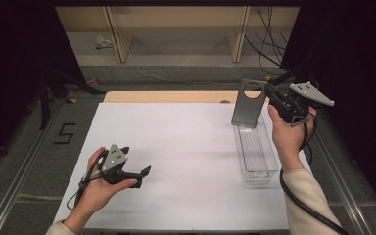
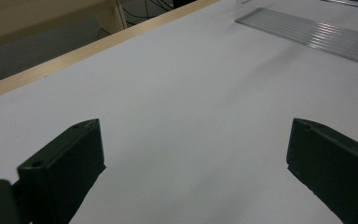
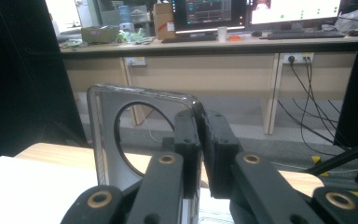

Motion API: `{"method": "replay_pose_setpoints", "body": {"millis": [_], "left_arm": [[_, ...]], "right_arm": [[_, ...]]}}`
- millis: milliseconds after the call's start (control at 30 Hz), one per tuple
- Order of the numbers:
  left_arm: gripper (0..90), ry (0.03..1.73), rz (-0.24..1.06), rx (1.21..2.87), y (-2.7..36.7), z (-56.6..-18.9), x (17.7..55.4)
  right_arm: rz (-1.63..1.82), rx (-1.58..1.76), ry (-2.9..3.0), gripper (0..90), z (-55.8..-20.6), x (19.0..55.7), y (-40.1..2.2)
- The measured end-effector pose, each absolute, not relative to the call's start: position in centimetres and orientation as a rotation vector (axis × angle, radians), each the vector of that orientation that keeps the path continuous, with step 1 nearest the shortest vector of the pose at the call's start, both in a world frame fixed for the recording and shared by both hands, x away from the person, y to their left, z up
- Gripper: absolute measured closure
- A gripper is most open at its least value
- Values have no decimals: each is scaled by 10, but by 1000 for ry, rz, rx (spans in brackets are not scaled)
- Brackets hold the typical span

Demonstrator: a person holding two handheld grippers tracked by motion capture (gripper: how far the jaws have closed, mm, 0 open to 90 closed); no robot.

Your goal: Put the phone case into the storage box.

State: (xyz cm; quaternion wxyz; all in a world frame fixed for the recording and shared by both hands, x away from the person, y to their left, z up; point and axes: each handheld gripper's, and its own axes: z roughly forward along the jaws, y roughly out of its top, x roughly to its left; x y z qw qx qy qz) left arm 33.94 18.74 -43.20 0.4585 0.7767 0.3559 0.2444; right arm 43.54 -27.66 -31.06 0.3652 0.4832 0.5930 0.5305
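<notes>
Clamping the grey lid [image 1: 248,104] upright above the clear box [image 1: 255,152] at far right, right gripper [image 1: 270,93]; left gripper [image 1: 144,175], jaws apart, rests near left on the table [image 1: 186,147].

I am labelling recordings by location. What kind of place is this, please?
Probably a lab or office set up for recording. The desk at the back carries computer monitors and a keyboard, cables hang under it, and black curtains flank the white table.

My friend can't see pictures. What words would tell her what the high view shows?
The right claw holds a grey panel with a round hole upright above a clear plastic tray on a white table. The left claw hangs open near the table's front, holding nothing.
</notes>
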Motion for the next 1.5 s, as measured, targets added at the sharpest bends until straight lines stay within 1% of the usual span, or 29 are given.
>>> {"method": "replay_pose_setpoints", "body": {"millis": [1500], "left_arm": [[34,880,607,1909,188,-432,340]], "right_arm": [[1318,1240,1487,848,-310,440,-292]]}}
